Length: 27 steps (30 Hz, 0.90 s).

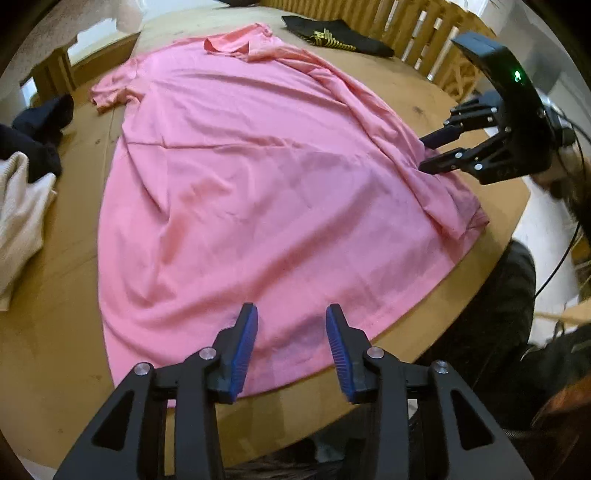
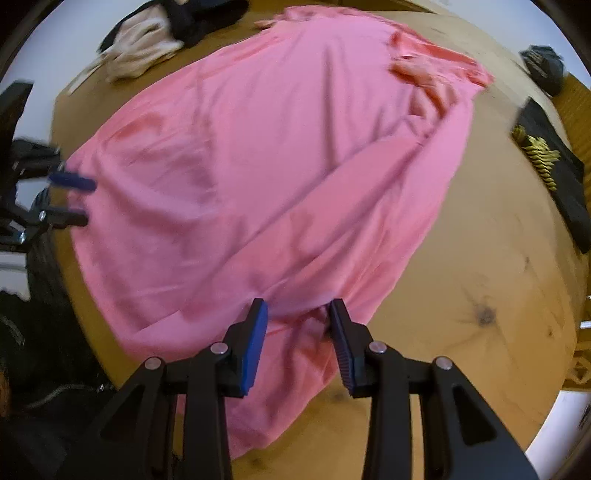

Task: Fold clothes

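A pink T-shirt (image 1: 236,184) lies spread flat on the wooden table (image 1: 51,295), collar at the far end, and its right side is folded into a long ridge. My left gripper (image 1: 291,314) hovers open over the near hem with nothing between its fingers. At the shirt's right edge my right gripper (image 1: 424,154) stands open, fingertips against the cloth. In the right wrist view the T-shirt (image 2: 258,155) fills the middle, and my right gripper (image 2: 298,308) is open with a bunched fold of the shirt's edge between its fingers. The left gripper (image 2: 79,201) shows blurred at the far left.
A folded black garment with gold print (image 1: 340,35) (image 2: 546,166) lies beyond the shirt. A pile of cream and dark clothes (image 1: 22,184) (image 2: 144,48) sits on the table's left side. Wooden slats (image 1: 413,26) stand behind. A person's dark-trousered leg (image 1: 509,295) is by the table edge.
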Each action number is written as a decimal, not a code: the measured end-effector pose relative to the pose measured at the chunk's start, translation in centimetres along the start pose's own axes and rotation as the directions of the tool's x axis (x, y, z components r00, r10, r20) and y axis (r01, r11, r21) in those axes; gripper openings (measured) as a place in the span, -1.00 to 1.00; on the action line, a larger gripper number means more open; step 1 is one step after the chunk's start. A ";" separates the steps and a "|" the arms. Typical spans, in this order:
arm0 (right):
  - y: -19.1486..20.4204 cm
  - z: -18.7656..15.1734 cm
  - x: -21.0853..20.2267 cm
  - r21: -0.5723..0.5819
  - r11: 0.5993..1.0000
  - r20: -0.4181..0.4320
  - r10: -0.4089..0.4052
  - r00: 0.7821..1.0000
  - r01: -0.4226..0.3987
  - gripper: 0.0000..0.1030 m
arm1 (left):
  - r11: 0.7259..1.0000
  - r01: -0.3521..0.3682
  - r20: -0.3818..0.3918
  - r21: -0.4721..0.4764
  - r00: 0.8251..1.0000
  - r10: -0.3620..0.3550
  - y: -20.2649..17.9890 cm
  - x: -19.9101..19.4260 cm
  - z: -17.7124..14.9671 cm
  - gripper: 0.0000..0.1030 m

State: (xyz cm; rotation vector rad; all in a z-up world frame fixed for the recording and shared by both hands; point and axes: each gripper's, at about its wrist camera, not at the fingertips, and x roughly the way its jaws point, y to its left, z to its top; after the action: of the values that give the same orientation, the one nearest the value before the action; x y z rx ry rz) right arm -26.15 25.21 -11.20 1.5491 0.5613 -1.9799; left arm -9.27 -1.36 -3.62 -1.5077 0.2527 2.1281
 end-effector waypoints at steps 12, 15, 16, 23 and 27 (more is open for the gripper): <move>3.0 0.4 -1.6 -0.096 0.995 -0.057 0.000 0.998 -0.006 -0.29 | 0.984 -0.096 0.084 -0.148 0.990 0.109 4.0 -3.6 -1.5 -0.18; 2.8 2.6 -4.7 -0.081 0.996 -0.043 0.022 0.999 -0.025 -0.30 | 0.971 -0.133 0.105 -0.199 0.982 0.156 5.8 -3.7 -1.6 0.01; 2.7 4.0 -5.9 -0.082 0.997 -0.014 -0.002 1.000 0.001 -0.29 | 0.968 -0.139 0.107 -0.210 0.981 0.164 6.5 -3.7 -1.8 0.02; 3.9 17.9 -9.1 -0.054 0.991 0.120 -0.116 0.986 0.123 -0.27 | 0.961 -0.127 0.103 -0.245 0.982 0.156 8.8 -2.7 -2.3 0.02; 3.9 24.5 -7.2 -0.006 0.987 0.131 -0.156 0.979 0.158 -0.27 | 0.968 -0.128 0.094 -0.215 0.984 0.151 8.9 -2.2 -2.3 0.02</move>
State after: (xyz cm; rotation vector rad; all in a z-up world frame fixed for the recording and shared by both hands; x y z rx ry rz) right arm -40.38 8.03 1.82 1.3904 0.6621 -2.1709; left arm -11.34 -10.55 -3.64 -1.5195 0.1008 2.4048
